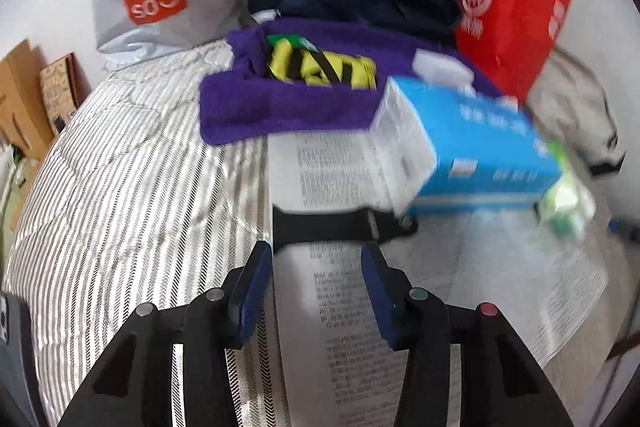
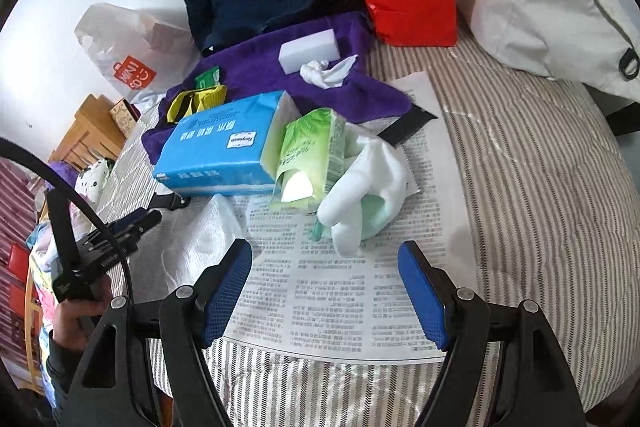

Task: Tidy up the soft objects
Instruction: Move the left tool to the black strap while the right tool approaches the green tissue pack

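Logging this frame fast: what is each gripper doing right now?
Left gripper: open, holding nothing, above the newspaper.
Right gripper: open wide, holding nothing, short of the white cloth.

Left gripper (image 1: 317,259) fingers parted, right gripper (image 2: 325,259) wider — both empty

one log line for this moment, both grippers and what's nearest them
left gripper: open, empty, above newspaper | right gripper: open, empty, short of white cloth | blue tissue box: on newspaper, untouched
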The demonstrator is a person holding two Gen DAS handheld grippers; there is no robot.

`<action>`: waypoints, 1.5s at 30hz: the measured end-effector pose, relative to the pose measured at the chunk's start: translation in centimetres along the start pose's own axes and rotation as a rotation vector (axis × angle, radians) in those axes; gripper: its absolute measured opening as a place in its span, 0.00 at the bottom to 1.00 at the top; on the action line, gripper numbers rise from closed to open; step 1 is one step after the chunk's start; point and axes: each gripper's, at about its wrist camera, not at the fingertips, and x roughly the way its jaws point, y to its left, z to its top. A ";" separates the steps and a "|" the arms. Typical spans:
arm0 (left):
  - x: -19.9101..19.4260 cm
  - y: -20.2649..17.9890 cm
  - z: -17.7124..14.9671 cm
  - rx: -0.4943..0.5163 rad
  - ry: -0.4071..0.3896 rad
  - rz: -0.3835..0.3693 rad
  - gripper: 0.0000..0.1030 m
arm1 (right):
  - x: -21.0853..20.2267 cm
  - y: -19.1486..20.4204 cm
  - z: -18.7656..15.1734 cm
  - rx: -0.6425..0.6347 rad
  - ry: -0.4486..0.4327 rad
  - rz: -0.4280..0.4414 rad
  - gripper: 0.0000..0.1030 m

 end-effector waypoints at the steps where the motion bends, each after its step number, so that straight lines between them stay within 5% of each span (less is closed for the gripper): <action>1: -0.3 0.2 0.2 -0.025 -0.012 -0.014 0.47 | 0.2 0.1 0.0 -0.003 0.006 0.002 0.73; 4: -0.1 0.3 1.6 -0.086 -0.014 -0.043 0.54 | 0.9 0.3 -0.1 -0.010 0.023 0.009 0.73; 8: 1.6 -0.9 3.7 -0.075 -0.011 0.045 0.56 | 1.4 0.3 0.0 -0.012 0.039 0.019 0.73; 14: 4.7 -2.8 4.1 0.068 0.076 0.155 0.58 | 1.3 -0.2 0.1 -0.009 0.049 0.028 0.73; 26: 0.5 -1.5 -0.1 0.106 0.094 0.106 0.59 | 1.0 0.1 -0.2 -0.010 0.046 0.076 0.73; 36: 1.9 -2.1 0.4 0.131 0.024 0.086 0.72 | 0.5 0.7 -1.2 -0.030 0.059 0.074 0.73; 45: 0.7 -1.4 -0.7 0.097 0.042 0.031 0.49 | 0.4 1.2 -1.4 -0.047 0.067 0.062 0.73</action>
